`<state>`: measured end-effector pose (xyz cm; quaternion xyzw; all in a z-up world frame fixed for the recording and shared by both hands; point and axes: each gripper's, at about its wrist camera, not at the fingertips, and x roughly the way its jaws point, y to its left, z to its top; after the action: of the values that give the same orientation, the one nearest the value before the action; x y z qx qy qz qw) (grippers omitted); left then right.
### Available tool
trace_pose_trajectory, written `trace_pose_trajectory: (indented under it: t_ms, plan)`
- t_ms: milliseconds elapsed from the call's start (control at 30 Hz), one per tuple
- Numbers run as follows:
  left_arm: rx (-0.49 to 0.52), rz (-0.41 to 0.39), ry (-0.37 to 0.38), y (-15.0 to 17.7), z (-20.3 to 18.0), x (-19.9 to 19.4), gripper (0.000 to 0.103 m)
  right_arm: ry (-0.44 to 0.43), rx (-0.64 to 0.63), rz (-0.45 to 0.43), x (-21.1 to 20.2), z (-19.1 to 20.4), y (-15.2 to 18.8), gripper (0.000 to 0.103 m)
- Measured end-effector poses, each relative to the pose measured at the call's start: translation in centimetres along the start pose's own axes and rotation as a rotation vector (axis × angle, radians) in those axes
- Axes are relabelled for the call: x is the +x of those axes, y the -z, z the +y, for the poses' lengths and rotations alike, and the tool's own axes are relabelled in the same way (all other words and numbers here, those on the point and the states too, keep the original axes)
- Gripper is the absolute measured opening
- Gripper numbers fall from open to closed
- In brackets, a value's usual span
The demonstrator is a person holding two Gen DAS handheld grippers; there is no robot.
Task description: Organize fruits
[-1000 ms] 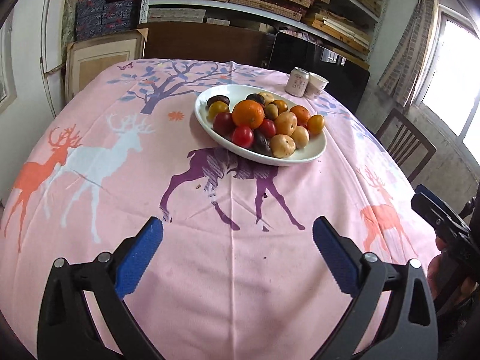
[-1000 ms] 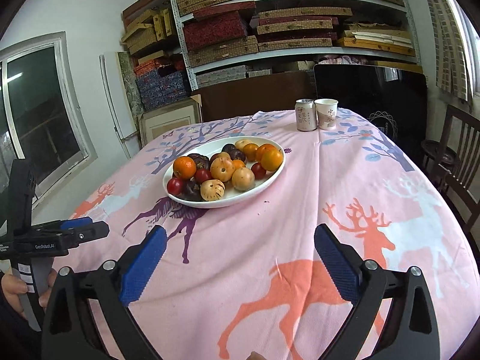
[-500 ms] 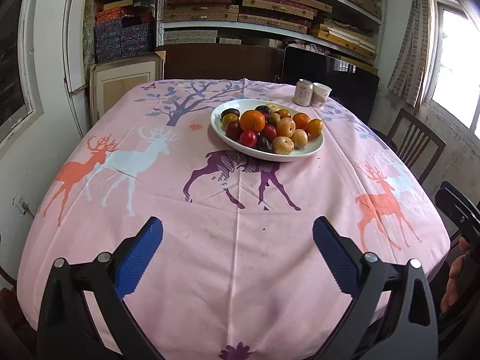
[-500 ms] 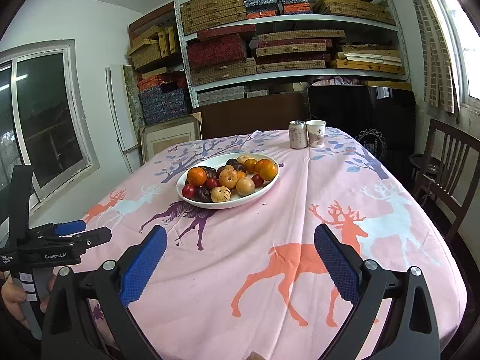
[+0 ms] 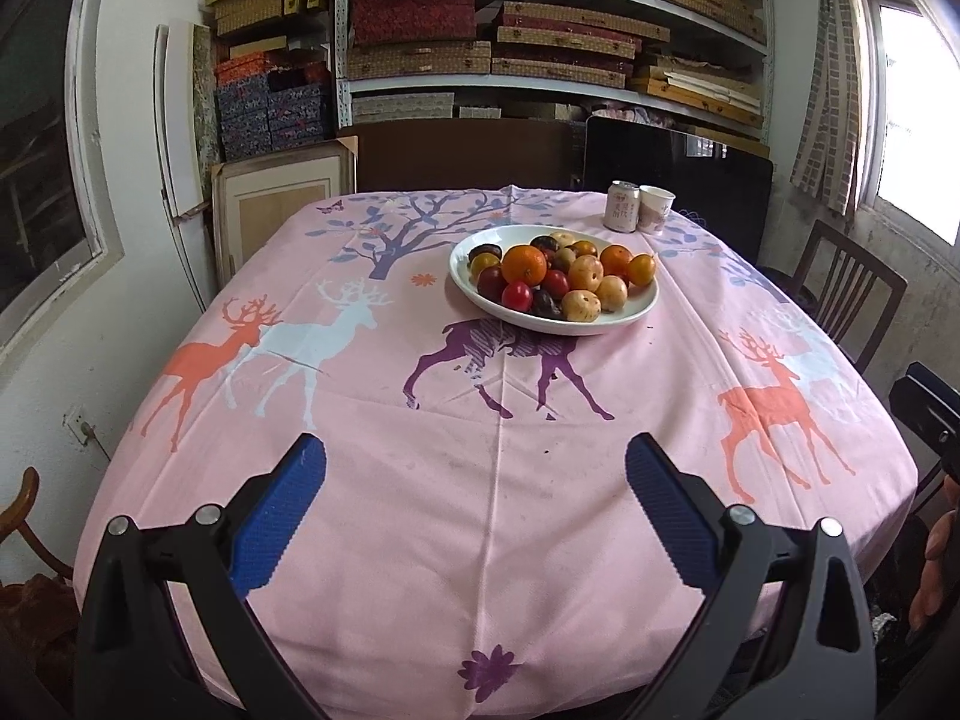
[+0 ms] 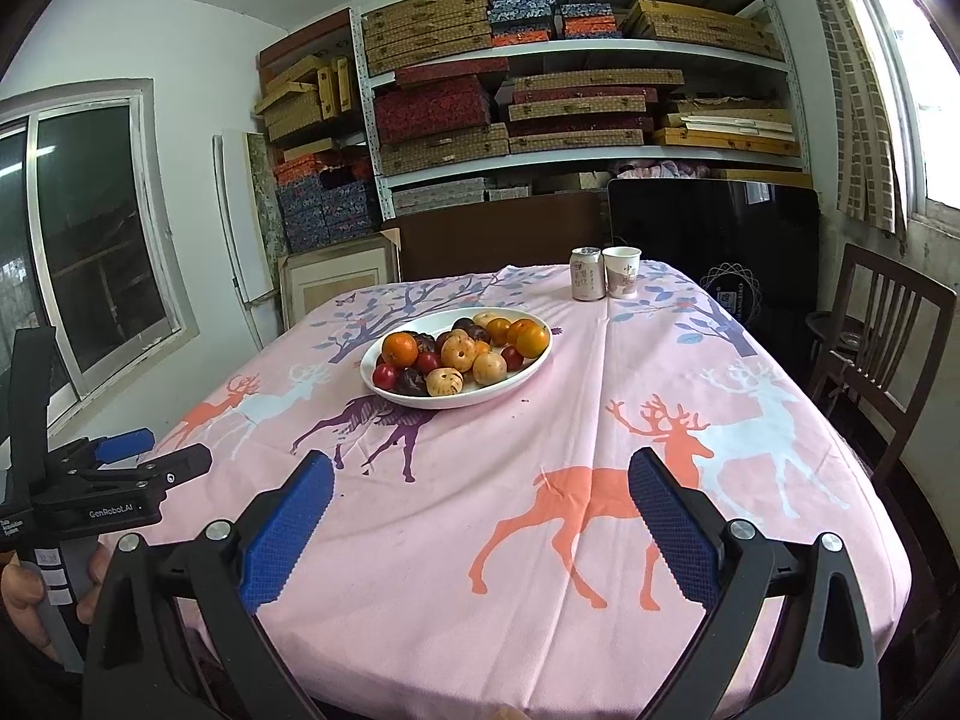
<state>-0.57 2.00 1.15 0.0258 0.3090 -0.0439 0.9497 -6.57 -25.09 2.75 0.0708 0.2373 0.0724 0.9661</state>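
A white oval plate heaped with several fruits stands on the far half of the pink deer-print table. An orange, red and dark plums and tan speckled fruits lie in it. My left gripper hangs open over the table's near edge, well short of the plate, with nothing between its blue pads. My right gripper is open too, empty, over the near right side. From the right wrist view the left gripper's body shows at the left, held by a hand.
A drink can and a paper cup stand at the table's far edge. A wooden chair is on the right. Shelves of boxes fill the back wall. Windows are on both sides.
Both grippers have pulled back and up from the table, so the plate looks smaller and farther. Both stay open and empty. The fruits have not moved.
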Motion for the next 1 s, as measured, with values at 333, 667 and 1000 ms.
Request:
trace_pose_trajectory:
  t_ms: [333, 667, 1000]
  plan:
    - [0.021, -0.009, 0.007, 0.0, -0.6, -0.3, 0.098, -0.004, -0.005, 0.012, 0.0, 0.0, 0.3, 0.099]
    - [0.034, -0.03, 0.018, -0.2, -1.2, -0.8, 0.098, -0.017, -0.022, 0.024, -0.1, 0.4, 0.6, 0.099]
    - [0.046, -0.054, -0.019, -0.4, -1.4, -1.0, 0.098, -0.023, -0.018, 0.035, 0.1, 0.5, 0.6, 0.099]
